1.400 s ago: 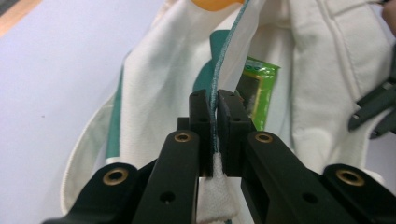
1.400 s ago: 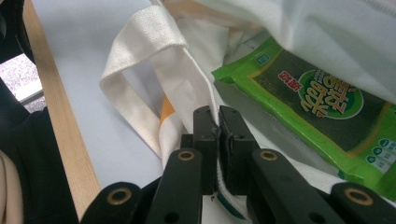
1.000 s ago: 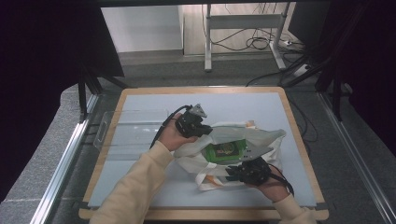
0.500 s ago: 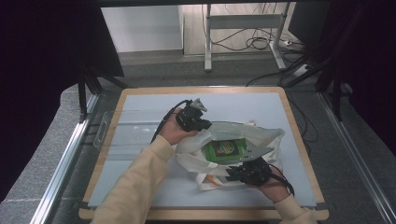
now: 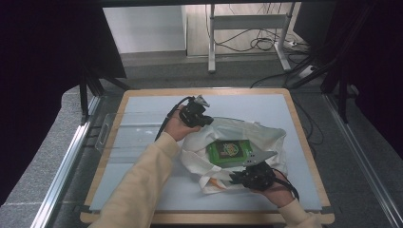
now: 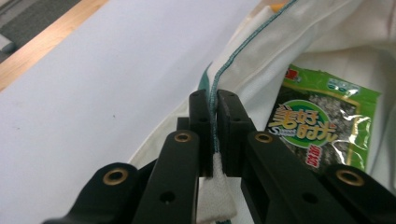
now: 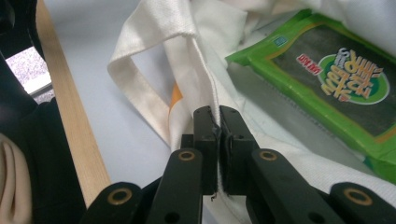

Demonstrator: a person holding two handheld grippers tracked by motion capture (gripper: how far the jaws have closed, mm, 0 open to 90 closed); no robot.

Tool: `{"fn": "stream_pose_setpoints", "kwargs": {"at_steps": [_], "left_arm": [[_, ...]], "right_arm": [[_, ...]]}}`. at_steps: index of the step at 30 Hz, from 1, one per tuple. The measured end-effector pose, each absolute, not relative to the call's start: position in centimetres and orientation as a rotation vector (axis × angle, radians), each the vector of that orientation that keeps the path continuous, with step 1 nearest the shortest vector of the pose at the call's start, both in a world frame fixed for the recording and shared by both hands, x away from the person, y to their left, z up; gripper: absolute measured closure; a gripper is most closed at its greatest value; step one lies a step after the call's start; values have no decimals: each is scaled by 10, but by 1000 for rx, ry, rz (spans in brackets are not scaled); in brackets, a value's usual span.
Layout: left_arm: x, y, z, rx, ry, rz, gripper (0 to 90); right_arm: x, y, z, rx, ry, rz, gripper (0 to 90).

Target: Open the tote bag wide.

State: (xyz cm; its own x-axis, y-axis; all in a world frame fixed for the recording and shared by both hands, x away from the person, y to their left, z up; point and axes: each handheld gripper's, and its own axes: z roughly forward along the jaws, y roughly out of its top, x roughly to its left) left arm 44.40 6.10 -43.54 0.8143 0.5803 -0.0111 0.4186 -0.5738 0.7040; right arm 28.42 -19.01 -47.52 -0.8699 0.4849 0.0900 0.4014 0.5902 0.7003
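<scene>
On the pale table lies a white cloth bag holding a green snack packet. The left gripper clamps its far rim; the right gripper pinches its near rim.

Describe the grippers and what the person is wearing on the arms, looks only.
Both the left gripper and the right gripper are black, each with two flat-faced jaws on arms fixed with brass-coloured rivets. A grey three-cornered plate tops each, and a black cable trails from each. The sleeves are pale cream, long, reaching the wrists.
</scene>
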Motion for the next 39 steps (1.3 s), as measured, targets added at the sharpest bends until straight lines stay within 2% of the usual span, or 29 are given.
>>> {"fn": "stream_pose_setpoints", "kwargs": {"at_steps": [15,39], "left_arm": [[456,60,-437,2221,800,315,860],[446,62,-434,2220,768,291,852]], "right_arm": [[277,-187,-491,743,2751,1088,855],[278,-187,-493,747,2751,1091,842]]}}
